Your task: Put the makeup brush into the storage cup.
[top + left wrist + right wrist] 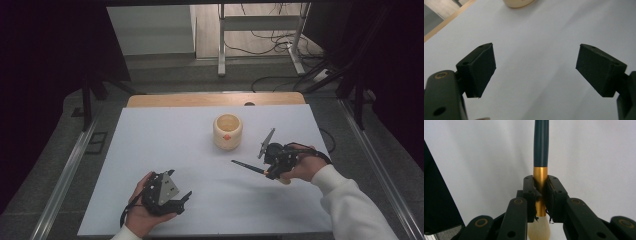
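A cream cup point(228, 131) with a small red mark stands upright near the middle of the white table point(165, 145); its base point(518, 3) peeks in at the top of the left gripper view. My right gripper point(272, 167) is shut on a brush point(541, 152) at its gold ferrule point(540, 173), pale bristles below, dark handle point(247, 167) pointing left over the table. My left gripper point(182, 200) hovers at the front left, open, with nothing between its black pads point(480, 67).
A wooden strip point(215, 99) runs along the table's far edge. Metal rails point(65, 175) flank both sides. Beyond stand a desk frame point(260, 30) and loose cables point(280, 45) on the floor.
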`<state>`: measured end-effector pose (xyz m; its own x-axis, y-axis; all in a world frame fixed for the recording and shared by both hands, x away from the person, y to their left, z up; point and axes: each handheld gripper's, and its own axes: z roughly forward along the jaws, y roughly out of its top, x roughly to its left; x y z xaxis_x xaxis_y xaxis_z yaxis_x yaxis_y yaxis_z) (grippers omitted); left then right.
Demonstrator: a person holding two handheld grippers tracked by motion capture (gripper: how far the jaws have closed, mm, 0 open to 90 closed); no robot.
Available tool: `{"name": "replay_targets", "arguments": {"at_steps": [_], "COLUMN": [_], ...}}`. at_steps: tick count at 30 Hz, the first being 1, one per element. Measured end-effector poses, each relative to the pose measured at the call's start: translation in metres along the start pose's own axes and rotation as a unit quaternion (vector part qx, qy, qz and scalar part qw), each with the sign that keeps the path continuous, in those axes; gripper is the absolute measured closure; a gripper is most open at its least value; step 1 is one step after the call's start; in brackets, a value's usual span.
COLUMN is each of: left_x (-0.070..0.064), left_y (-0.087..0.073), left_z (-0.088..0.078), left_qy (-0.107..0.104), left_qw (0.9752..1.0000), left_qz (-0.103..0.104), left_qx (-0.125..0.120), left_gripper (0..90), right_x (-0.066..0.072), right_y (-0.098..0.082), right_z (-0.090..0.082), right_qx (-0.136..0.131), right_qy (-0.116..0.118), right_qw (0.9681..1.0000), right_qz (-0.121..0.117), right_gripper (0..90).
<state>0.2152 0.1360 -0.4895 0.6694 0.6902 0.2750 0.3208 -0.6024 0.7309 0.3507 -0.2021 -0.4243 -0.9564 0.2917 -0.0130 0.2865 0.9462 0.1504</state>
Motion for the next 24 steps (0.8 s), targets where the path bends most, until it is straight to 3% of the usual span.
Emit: {"name": "replay_targets", "arguments": {"at_steps": [8,24], "left_x": [-0.011,-0.012], "left_y": [0.015,0.026], "left_z": [0.008,0.022], "left_qy": [0.003,0.011], "left_qw": [0.9995,0.9993], "left_qz": [0.03,0.035], "left_qx": [-0.005,0.004], "left_gripper": [18.3,19.9], "right_x": [0.001,0.001], "right_y": [0.015,0.047], "right_z": [0.0,0.008], "right_qx": [0.005,0.009], "right_qy": [0.008,0.027], "right_qw": [0.9999,0.9994], "right_qz": [-0.008,-0.018], "right_gripper": [78.9,78.9]}}
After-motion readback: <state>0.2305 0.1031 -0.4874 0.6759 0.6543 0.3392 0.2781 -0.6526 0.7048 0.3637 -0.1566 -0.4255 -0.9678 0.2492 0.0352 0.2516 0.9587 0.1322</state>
